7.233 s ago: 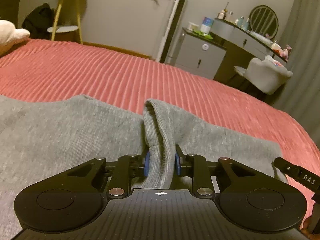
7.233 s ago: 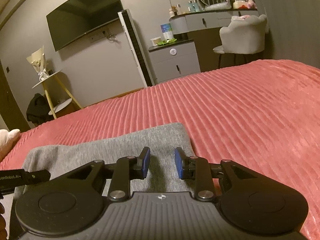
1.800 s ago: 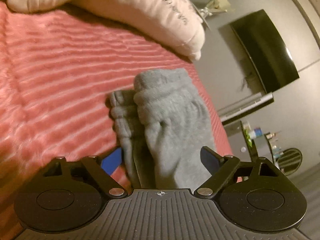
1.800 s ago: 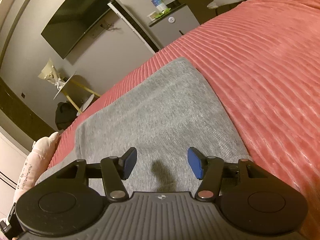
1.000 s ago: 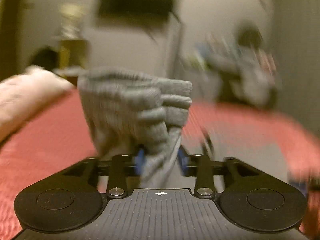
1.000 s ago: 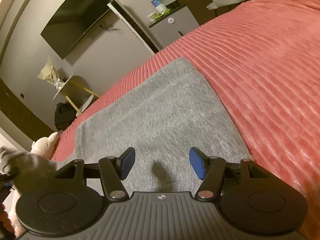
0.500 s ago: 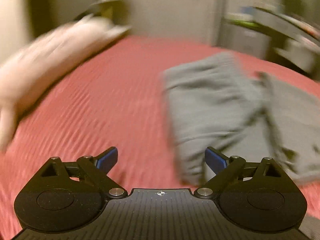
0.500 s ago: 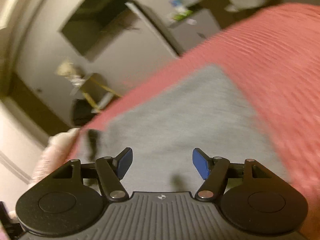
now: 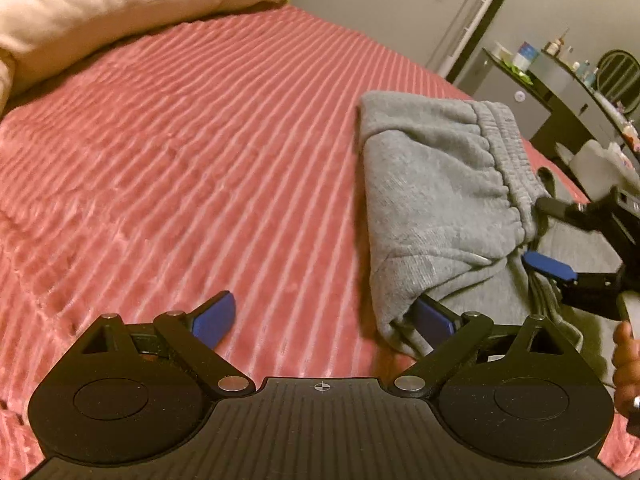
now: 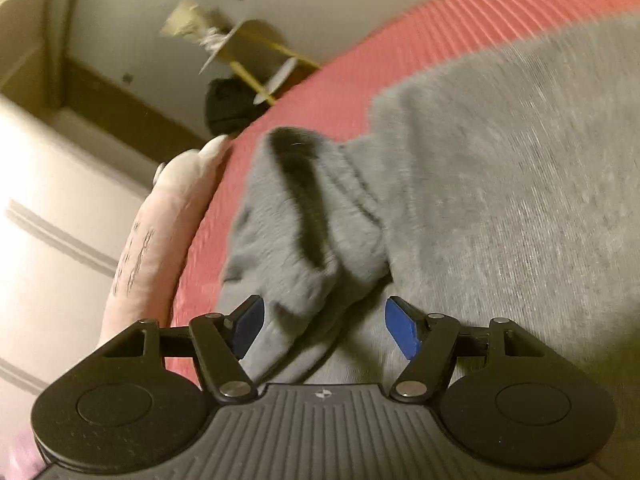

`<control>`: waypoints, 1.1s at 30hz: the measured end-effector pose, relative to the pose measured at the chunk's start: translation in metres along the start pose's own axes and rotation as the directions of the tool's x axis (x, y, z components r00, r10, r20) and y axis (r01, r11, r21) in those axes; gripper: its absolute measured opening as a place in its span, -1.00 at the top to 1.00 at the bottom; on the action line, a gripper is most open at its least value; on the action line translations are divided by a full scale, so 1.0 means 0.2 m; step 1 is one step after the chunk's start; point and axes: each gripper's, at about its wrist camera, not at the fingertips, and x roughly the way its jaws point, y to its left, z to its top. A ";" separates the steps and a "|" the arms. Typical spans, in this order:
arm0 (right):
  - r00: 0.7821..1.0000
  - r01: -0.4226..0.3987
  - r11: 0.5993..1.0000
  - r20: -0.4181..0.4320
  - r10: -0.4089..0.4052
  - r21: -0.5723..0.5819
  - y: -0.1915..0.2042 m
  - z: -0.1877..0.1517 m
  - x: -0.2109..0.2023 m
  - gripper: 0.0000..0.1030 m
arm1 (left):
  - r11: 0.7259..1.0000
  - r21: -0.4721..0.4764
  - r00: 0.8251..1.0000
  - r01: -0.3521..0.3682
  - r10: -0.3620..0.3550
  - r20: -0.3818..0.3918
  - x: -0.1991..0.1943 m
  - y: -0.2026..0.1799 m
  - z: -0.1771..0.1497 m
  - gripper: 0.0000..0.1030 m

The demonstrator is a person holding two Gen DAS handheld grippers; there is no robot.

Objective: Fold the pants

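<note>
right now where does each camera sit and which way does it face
Left wrist: sits on the open left claw, faces down across the red bedspread toward the pillow; a hand shows at right.
Right wrist: sits on the open right claw, faces the folded waistband.
Both share the grey pants.

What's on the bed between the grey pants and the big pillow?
Nothing: in the left wrist view only bare red bedspread lies between the grey pants and the pillow.

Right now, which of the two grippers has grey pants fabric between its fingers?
The right gripper: the bunched grey sweatpants lie between its blue fingers. The left gripper is open over the pink ribbed bedspread.
</note>
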 end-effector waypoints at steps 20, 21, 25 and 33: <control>0.999 0.016 0.997 0.037 -0.013 -0.080 0.07 0.01 0.11 -0.15 | 1.000 0.007 0.999 -0.029 0.029 -0.029 0.01 -0.04 -0.02 -0.96; 0.999 0.010 0.998 0.032 -0.008 -0.062 0.05 0.02 0.12 -0.20 | 1.000 0.006 0.999 -0.028 0.028 -0.030 0.01 -0.04 -0.02 -0.96; 0.997 0.054 0.995 0.052 -0.050 -0.087 0.10 0.03 0.14 0.03 | 1.000 -0.003 0.999 -0.021 0.021 -0.027 0.01 -0.03 -0.01 -0.96; 0.984 0.068 0.963 0.174 -0.022 -0.262 0.36 -0.01 -0.12 0.30 | 0.999 -0.054 1.000 -0.008 0.007 -0.020 -0.06 -0.04 -0.03 -0.96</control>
